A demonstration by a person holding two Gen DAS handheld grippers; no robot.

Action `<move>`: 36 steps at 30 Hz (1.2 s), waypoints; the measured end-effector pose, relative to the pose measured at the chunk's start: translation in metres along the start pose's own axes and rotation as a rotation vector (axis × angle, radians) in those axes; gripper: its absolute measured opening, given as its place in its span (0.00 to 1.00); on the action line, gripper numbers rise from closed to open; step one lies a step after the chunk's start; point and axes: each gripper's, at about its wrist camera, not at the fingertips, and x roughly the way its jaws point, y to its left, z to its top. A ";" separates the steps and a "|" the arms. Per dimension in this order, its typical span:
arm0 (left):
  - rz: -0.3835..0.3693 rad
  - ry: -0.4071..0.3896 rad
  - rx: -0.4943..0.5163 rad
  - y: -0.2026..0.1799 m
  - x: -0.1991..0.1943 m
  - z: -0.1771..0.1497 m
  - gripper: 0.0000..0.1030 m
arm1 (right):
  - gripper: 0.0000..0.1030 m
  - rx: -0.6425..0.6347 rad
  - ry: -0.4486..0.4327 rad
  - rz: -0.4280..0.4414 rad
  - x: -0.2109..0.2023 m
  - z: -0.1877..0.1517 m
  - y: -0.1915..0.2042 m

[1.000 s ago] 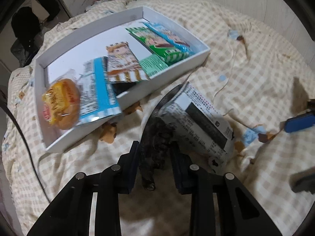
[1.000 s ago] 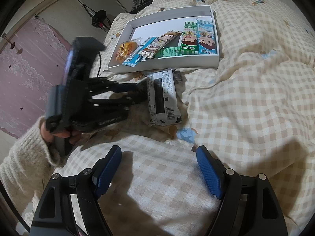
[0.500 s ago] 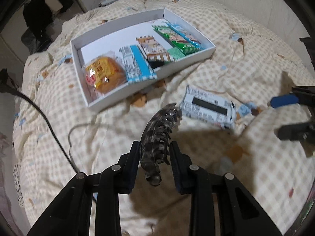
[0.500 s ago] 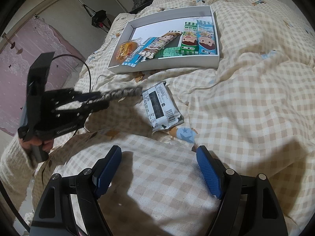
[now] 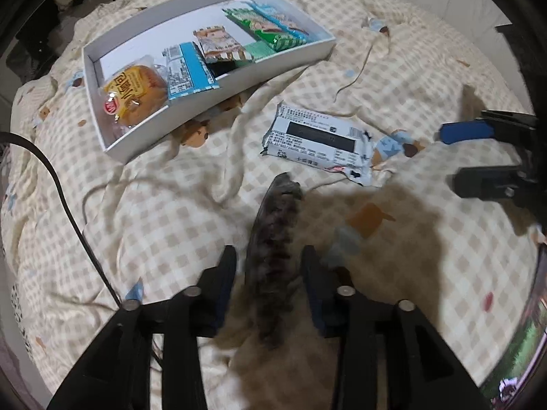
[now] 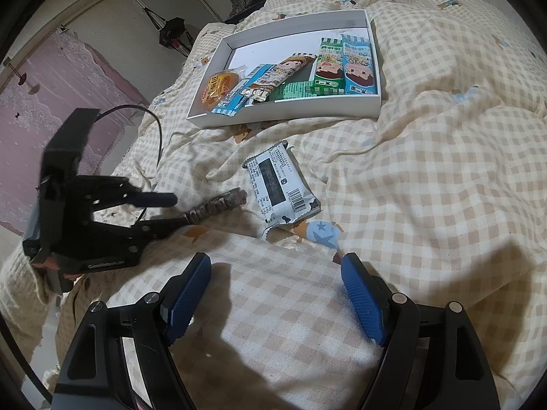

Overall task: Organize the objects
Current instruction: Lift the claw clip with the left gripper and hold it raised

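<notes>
The left gripper (image 5: 268,266) points steeply down at the cream-and-tan checked quilt (image 5: 171,225), and its jaws are opening right now. The dark mottled plastic claw hair clip (image 5: 275,239) sits blurred between the black fingers (image 5: 222,273), with a gap showing on either side of it, so the pads are no longer pressing on it. From the right wrist camera that clip (image 6: 218,206) sticks out of the left gripper (image 6: 177,210) towards three o'clock, its tip just beside the white-and-black foil snack packet (image 6: 278,188).

That packet (image 5: 318,143) lies flat on the quilt at about one o'clock from the clip, apart from the tray. Up at eleven o'clock rests the shallow white cardboard tray (image 5: 218,95), holding a round yellow-wrapped bun (image 5: 131,89) in its near left corner, then a blue-and-white packet (image 5: 186,68), a brown cartoon-printed bar (image 5: 217,42), and green (image 5: 259,29) and light blue (image 5: 283,22) bars at the far right end.

The right gripper (image 6: 275,294) hovers over the quilt with its blue ribbed pads (image 6: 362,300) spread wide and empty. A hand in a cream knitted sleeve (image 6: 20,294) grips the left tool at nine o'clock, and a black cable (image 5: 68,205) trails across the bedding.
</notes>
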 end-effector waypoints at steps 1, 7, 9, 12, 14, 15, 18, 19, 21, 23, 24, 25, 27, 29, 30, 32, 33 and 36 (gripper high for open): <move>0.005 0.002 0.001 0.000 0.003 0.003 0.44 | 0.77 0.000 0.000 0.000 0.000 0.000 0.000; -0.014 0.006 -0.010 0.001 0.018 0.016 0.45 | 0.77 0.002 0.001 0.003 0.001 0.000 -0.001; -0.021 0.015 -0.023 0.003 0.023 0.019 0.45 | 0.77 0.001 0.001 0.002 0.001 0.000 -0.001; -0.028 0.017 -0.041 0.006 0.028 0.019 0.33 | 0.77 0.002 0.001 0.003 0.001 0.000 -0.001; -0.027 0.008 -0.047 0.004 0.026 0.017 0.24 | 0.77 0.002 0.001 0.003 0.001 0.000 -0.001; -0.014 -0.004 -0.054 0.004 0.024 0.016 0.23 | 0.77 0.002 0.001 0.003 0.001 0.000 -0.001; -0.016 -0.031 -0.079 0.005 0.014 0.011 0.21 | 0.77 0.001 0.001 0.002 0.001 0.000 -0.001; -0.024 -0.040 -0.089 0.007 0.010 0.009 0.20 | 0.77 0.001 0.001 0.002 0.001 0.000 -0.001; -0.045 -0.052 -0.117 0.012 -0.001 0.006 0.18 | 0.77 0.002 0.001 0.002 0.001 0.000 -0.001; -0.064 -0.075 -0.150 0.017 -0.013 0.003 0.18 | 0.77 0.001 0.001 0.002 0.001 0.000 -0.001; -0.073 -0.094 -0.170 0.020 -0.021 0.001 0.18 | 0.77 0.001 0.001 0.002 0.000 0.000 -0.001; -0.077 -0.103 -0.184 0.023 -0.027 0.000 0.18 | 0.77 0.002 0.001 0.002 0.000 0.000 -0.001; -0.100 -0.130 -0.223 0.028 -0.043 0.000 0.18 | 0.77 0.002 0.001 0.002 0.000 0.000 -0.001; -0.143 -0.141 -0.261 0.036 -0.054 -0.006 0.18 | 0.77 0.001 0.001 0.002 0.000 0.000 -0.001; -0.158 -0.143 -0.279 0.039 -0.060 -0.007 0.18 | 0.77 0.001 0.001 0.002 0.000 0.000 -0.001; -0.162 -0.154 -0.290 0.043 -0.071 -0.010 0.18 | 0.77 0.002 0.002 0.003 0.000 0.000 -0.001; -0.176 -0.157 -0.294 0.044 -0.079 -0.014 0.18 | 0.77 0.002 0.001 0.003 0.000 0.000 -0.001; -0.246 -0.150 -0.335 0.045 -0.078 -0.021 0.18 | 0.77 0.002 0.002 0.003 0.000 -0.001 -0.001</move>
